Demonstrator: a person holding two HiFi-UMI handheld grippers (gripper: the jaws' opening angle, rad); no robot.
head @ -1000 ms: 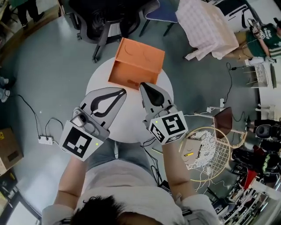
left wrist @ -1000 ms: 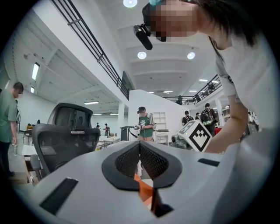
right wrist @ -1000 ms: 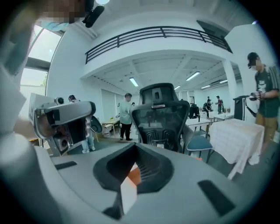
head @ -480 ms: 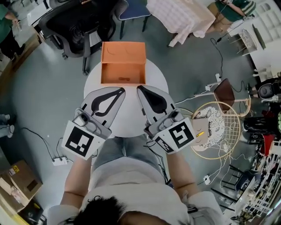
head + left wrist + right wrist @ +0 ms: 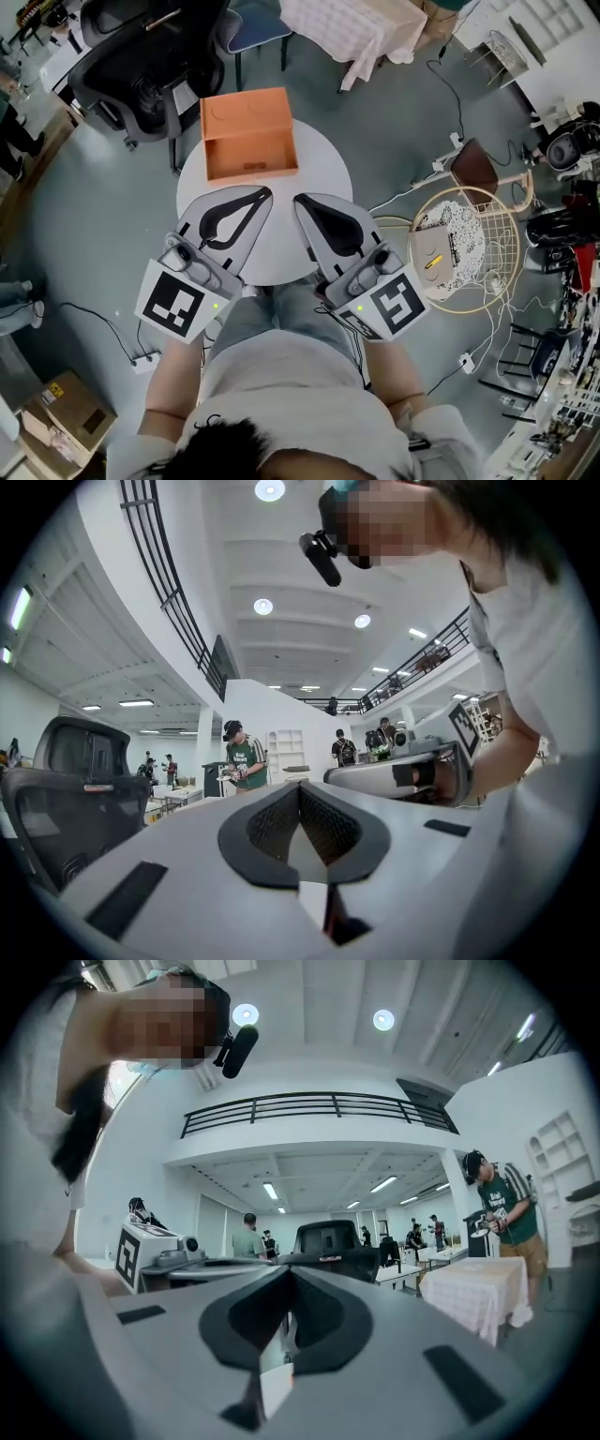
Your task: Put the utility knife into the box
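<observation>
An open orange box [image 5: 247, 120] stands at the far side of the round white table [image 5: 319, 169]. A small dark shape [image 5: 251, 166] lies on its floor by the near wall, too small to identify. No utility knife shows clearly anywhere. My left gripper [image 5: 266, 193] and right gripper [image 5: 298, 201] hover side by side over the table's near half, short of the box. Both are shut with nothing between the jaws. The left gripper view shows shut jaws [image 5: 300, 786] raised toward the room. The right gripper view shows the same [image 5: 289, 1269].
A black office chair [image 5: 150, 56] stands behind the box to the left. A table with a checked cloth [image 5: 352, 23] lies behind it to the right. A round wire basket [image 5: 459, 248] holding a carton sits right of the table. Cables and a power strip [image 5: 142, 358] lie on the floor.
Both grippers have drawn back a little toward the person and stayed shut. The head view has swung, so the box now appears further left and squarer to me.
</observation>
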